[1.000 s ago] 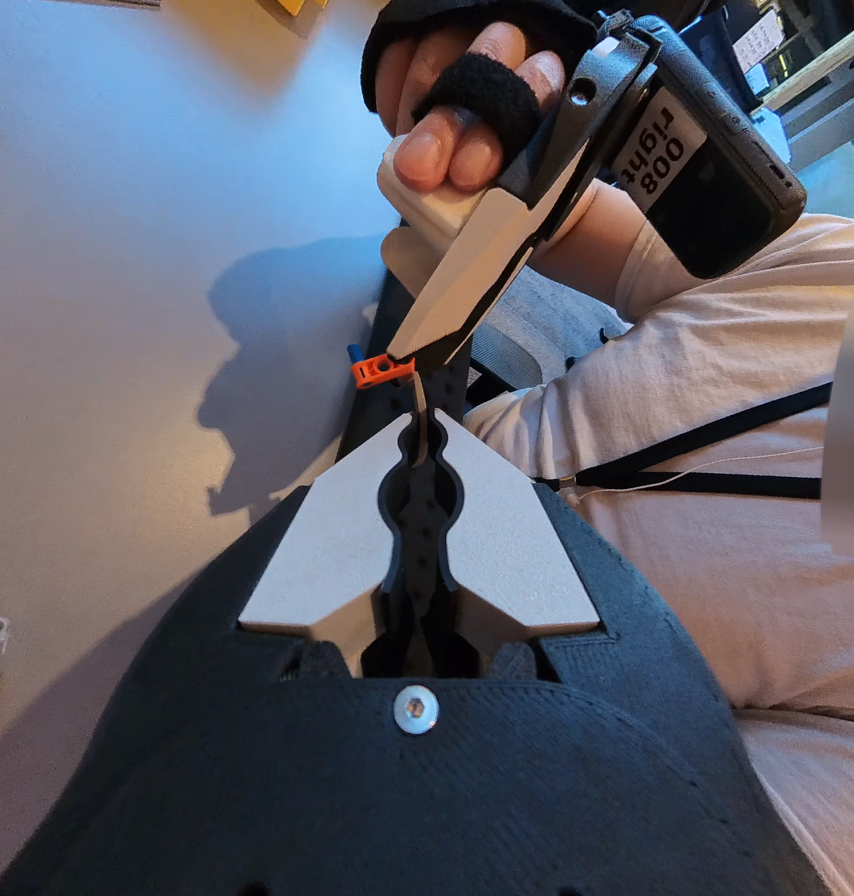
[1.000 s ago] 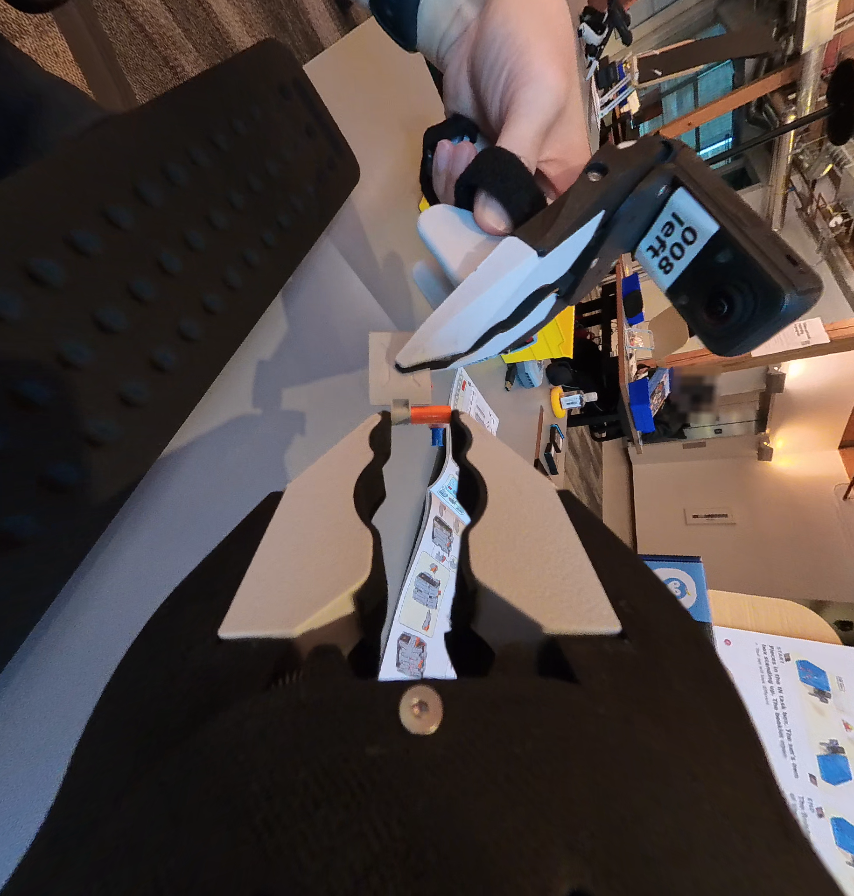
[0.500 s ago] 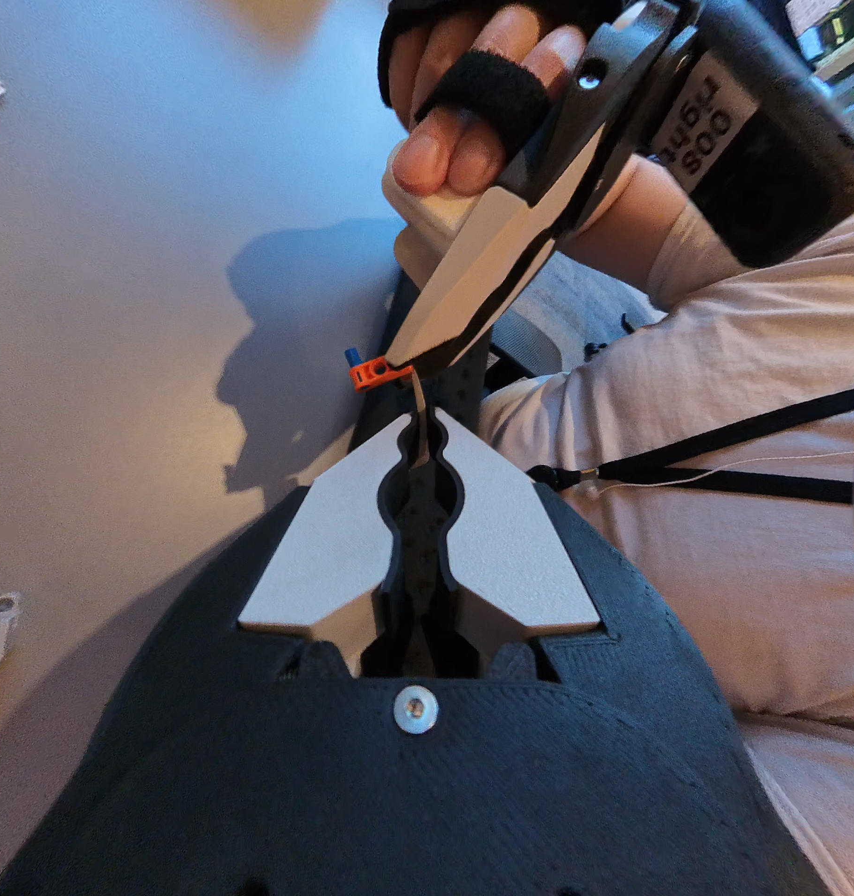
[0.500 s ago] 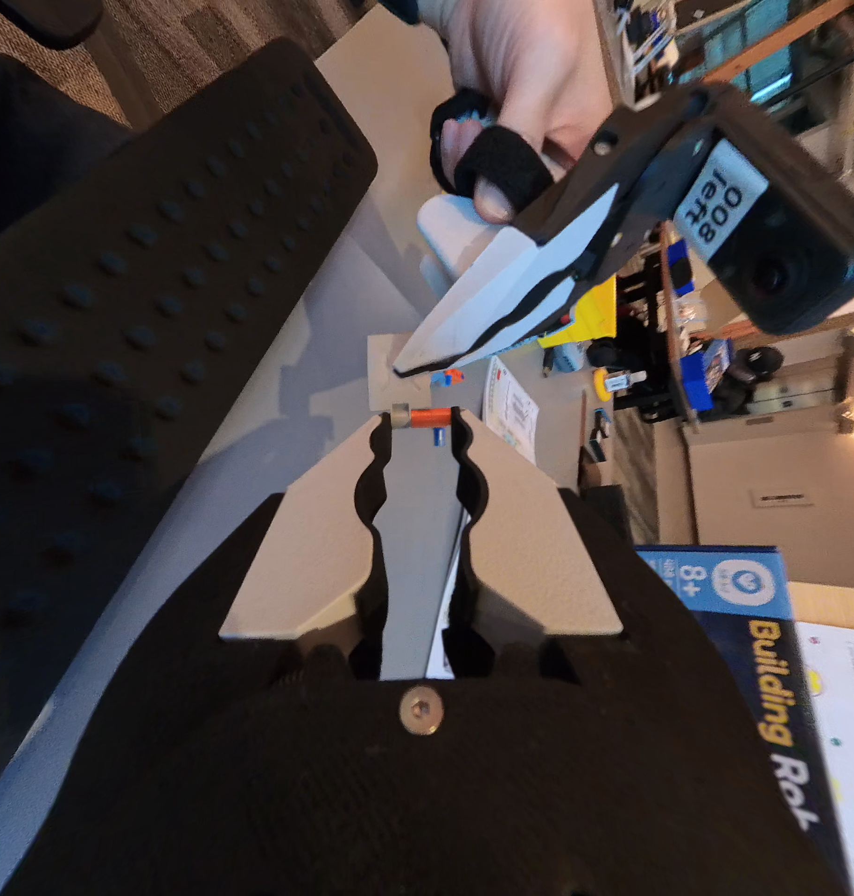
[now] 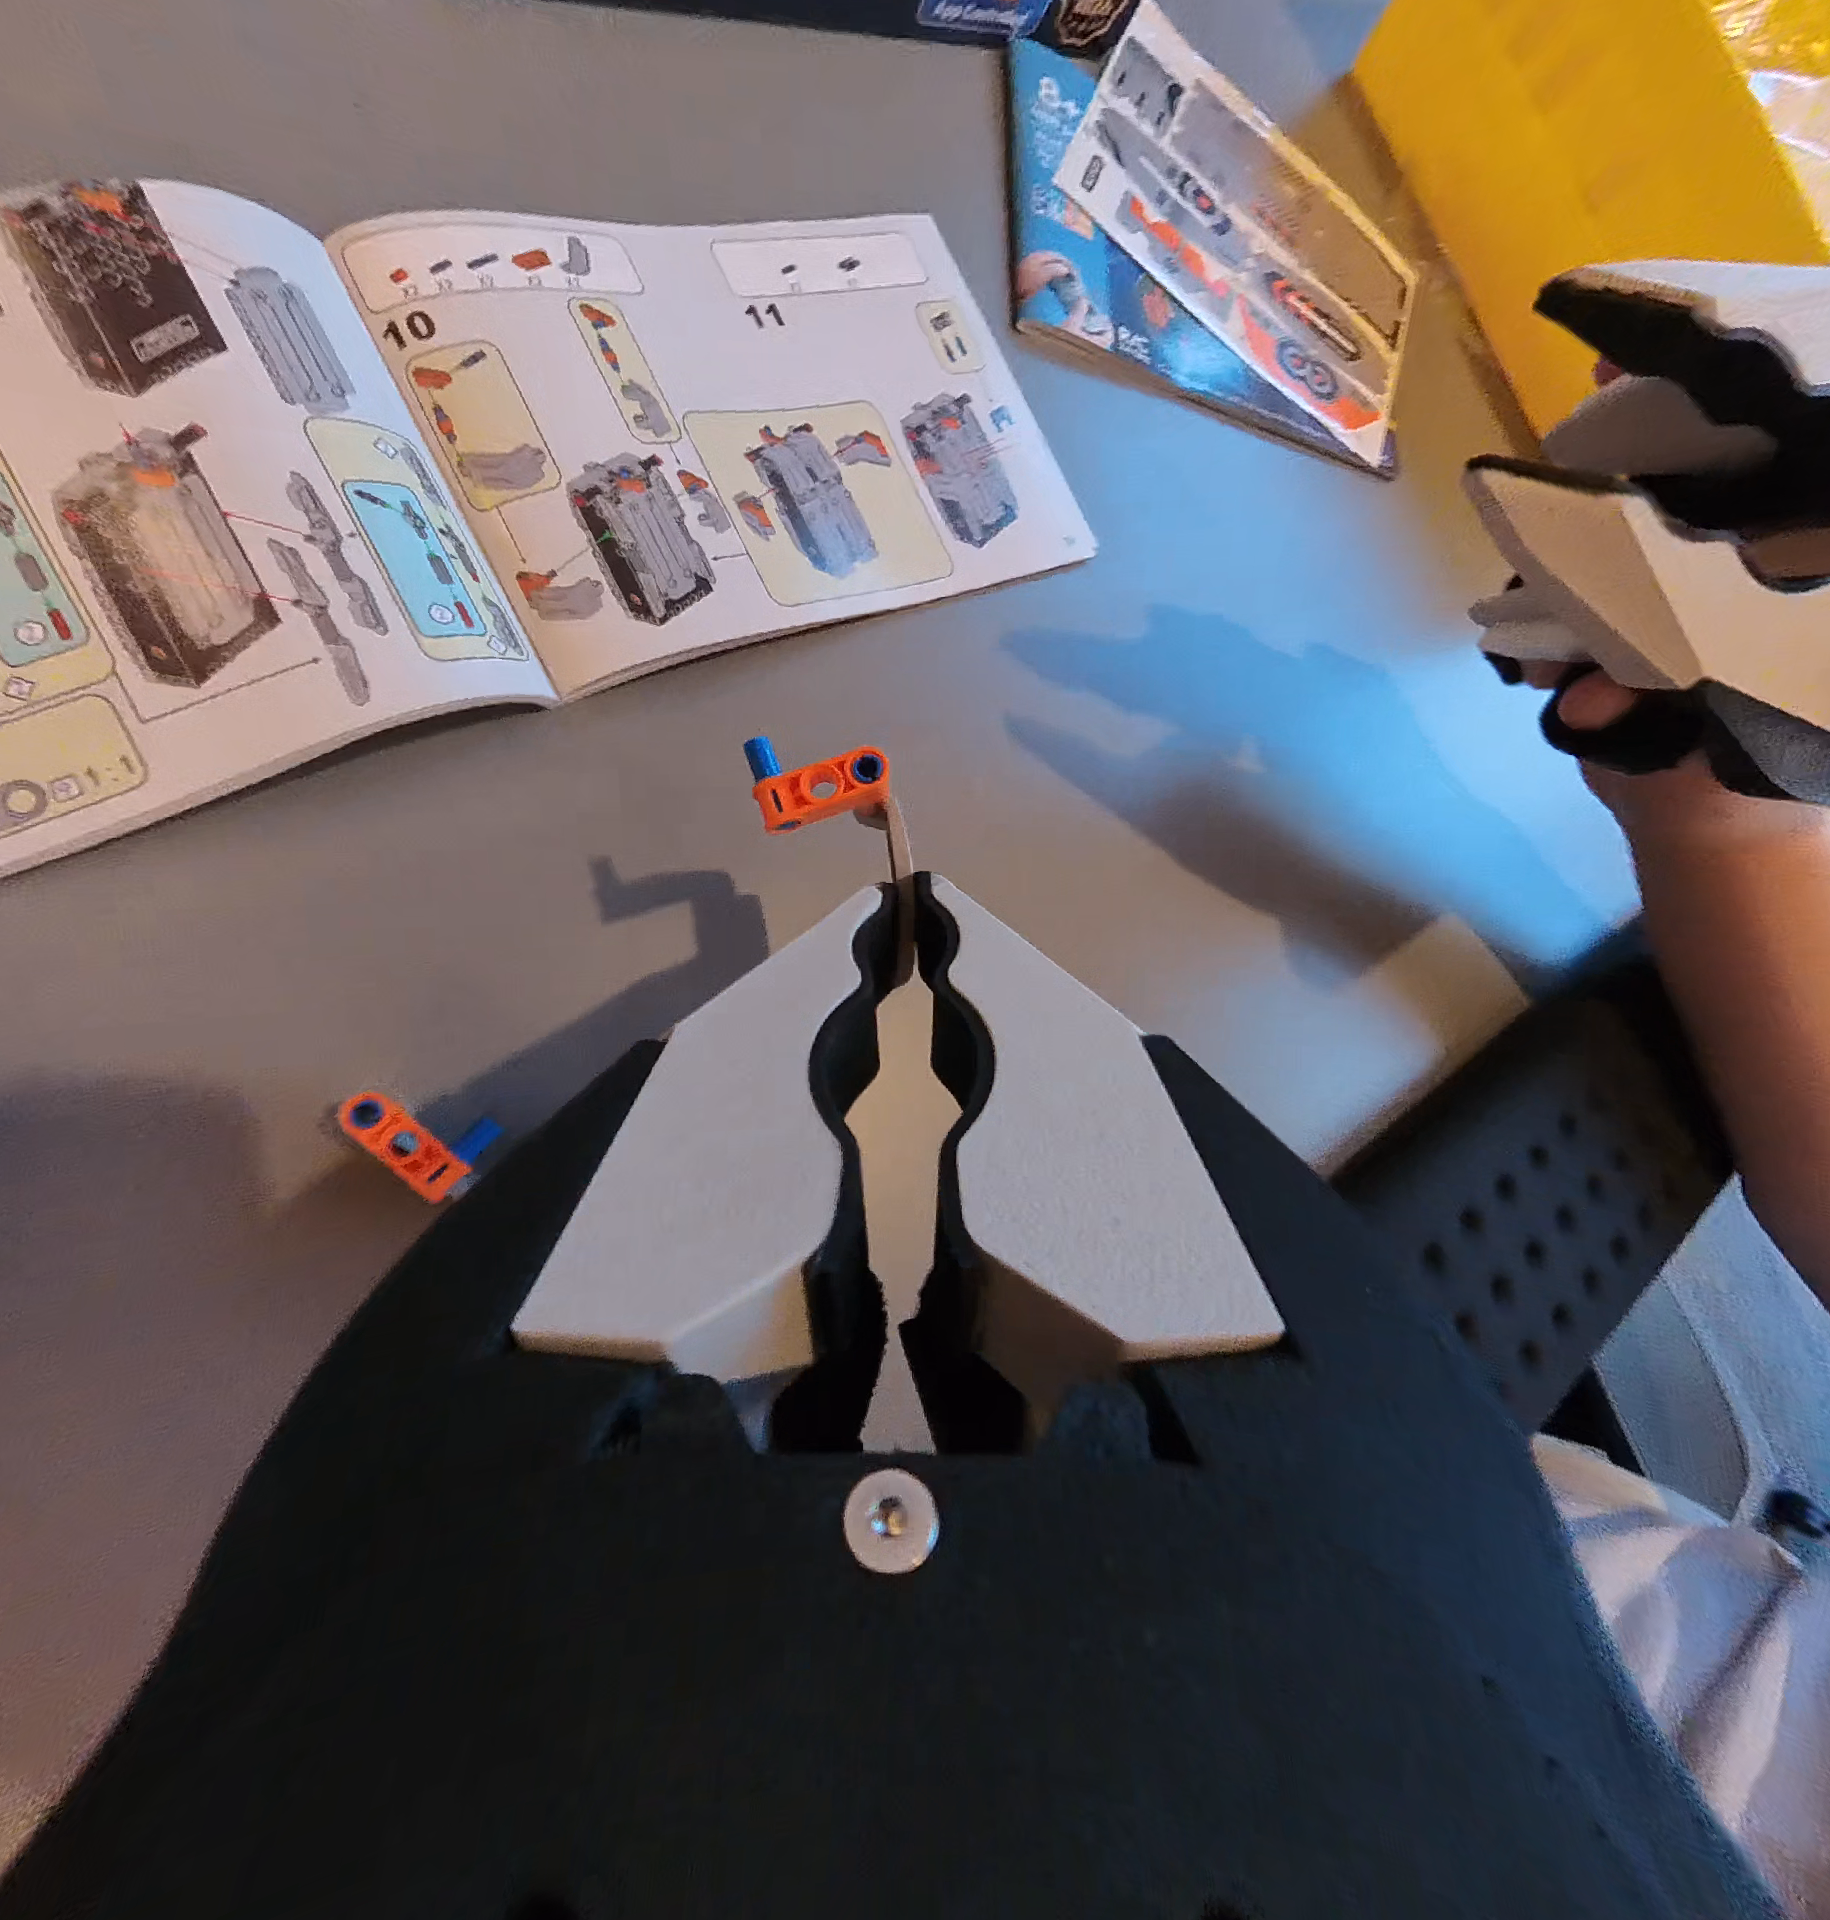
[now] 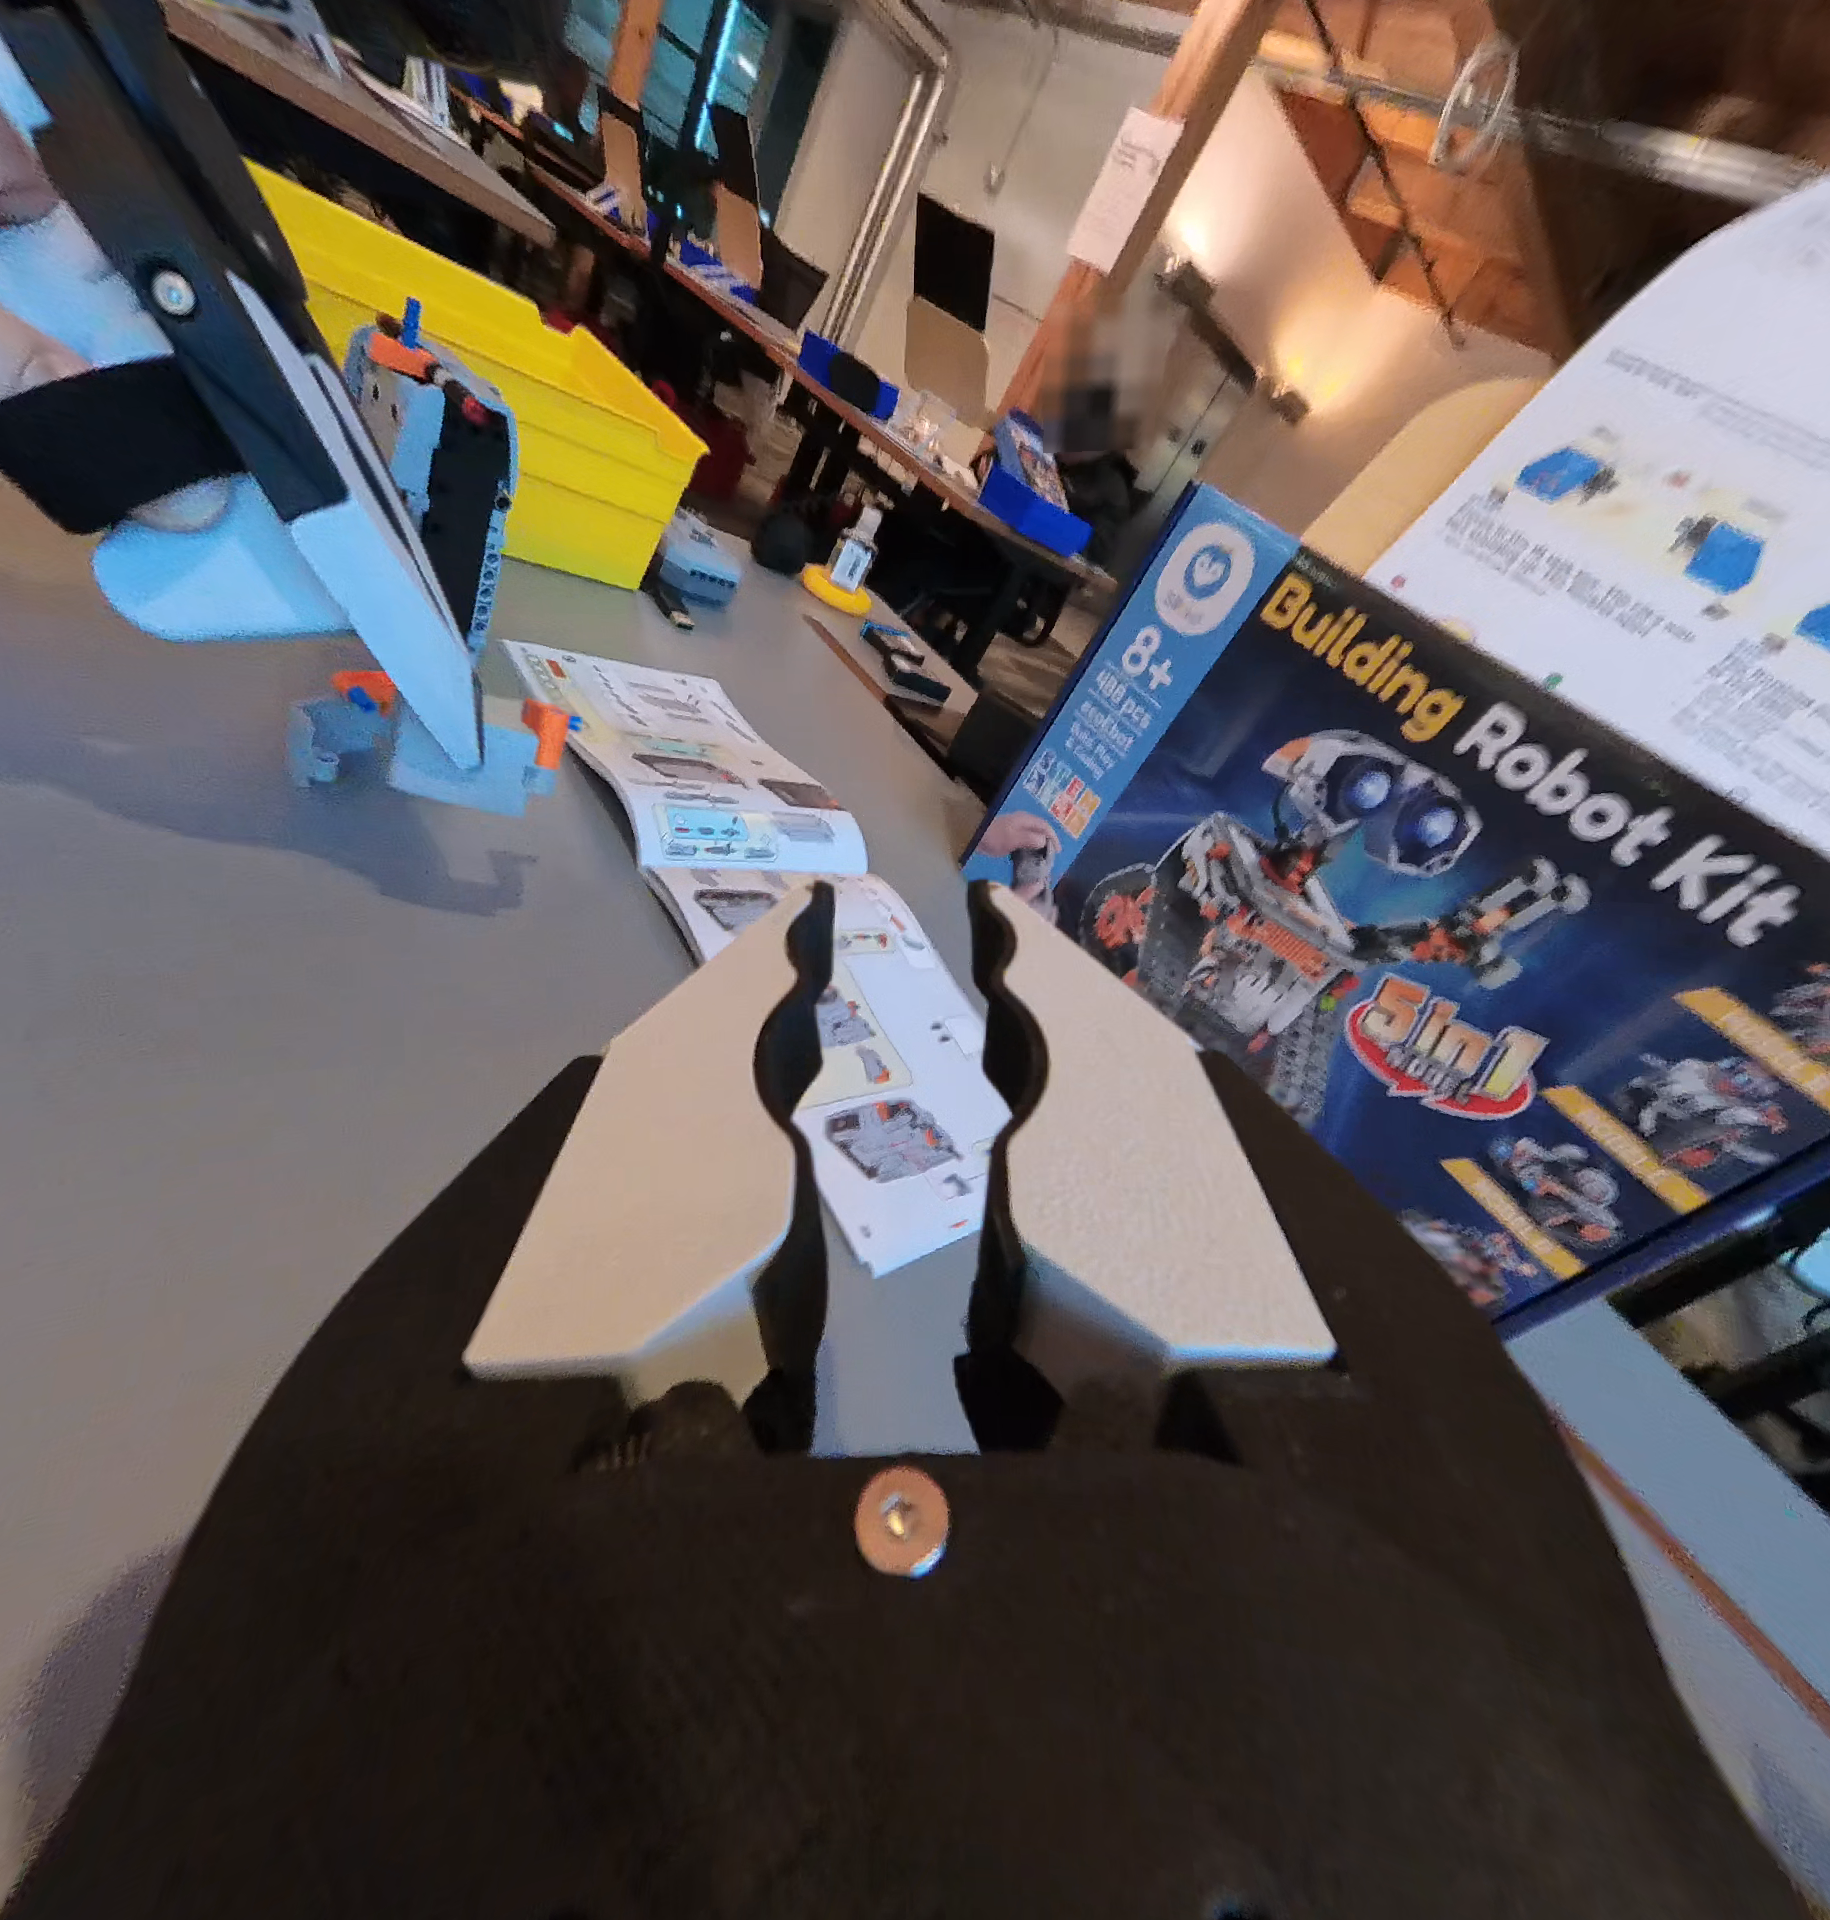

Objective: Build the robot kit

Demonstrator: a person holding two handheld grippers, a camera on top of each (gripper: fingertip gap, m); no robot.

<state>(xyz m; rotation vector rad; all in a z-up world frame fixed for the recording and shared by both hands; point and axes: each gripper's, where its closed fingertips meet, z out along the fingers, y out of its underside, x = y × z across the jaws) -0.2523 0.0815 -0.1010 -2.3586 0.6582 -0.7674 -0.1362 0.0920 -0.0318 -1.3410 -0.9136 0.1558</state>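
My left gripper (image 5: 898,885) is shut on a thin grey part whose far end carries an orange connector (image 5: 819,790) with a blue pin. It holds it just above the grey table (image 5: 1181,727). A second orange connector with a blue pin (image 5: 407,1143) lies on the table to its left. My right gripper (image 6: 900,896) is open and empty, above the open instruction booklet (image 6: 703,769). It also shows at the right edge of the left wrist view (image 5: 1513,405), well apart. The left gripper (image 6: 464,743) appears at the left of the right wrist view.
The open instruction booklet (image 5: 475,468) lies ahead of the left gripper. A kit box (image 6: 1410,883) stands at the right. A yellow bin (image 6: 537,416) sits at the back, with a grey-and-black built block (image 6: 443,457) in front of it. A black perforated chair (image 5: 1534,1174) is beside the table edge. Some 15 centimeters of space lies between my two pairs of fingers.
The right gripper has let go of the orange connector, opened and drawn away to the right. The left gripper has swung over the table, still holding the grey part with the connector.
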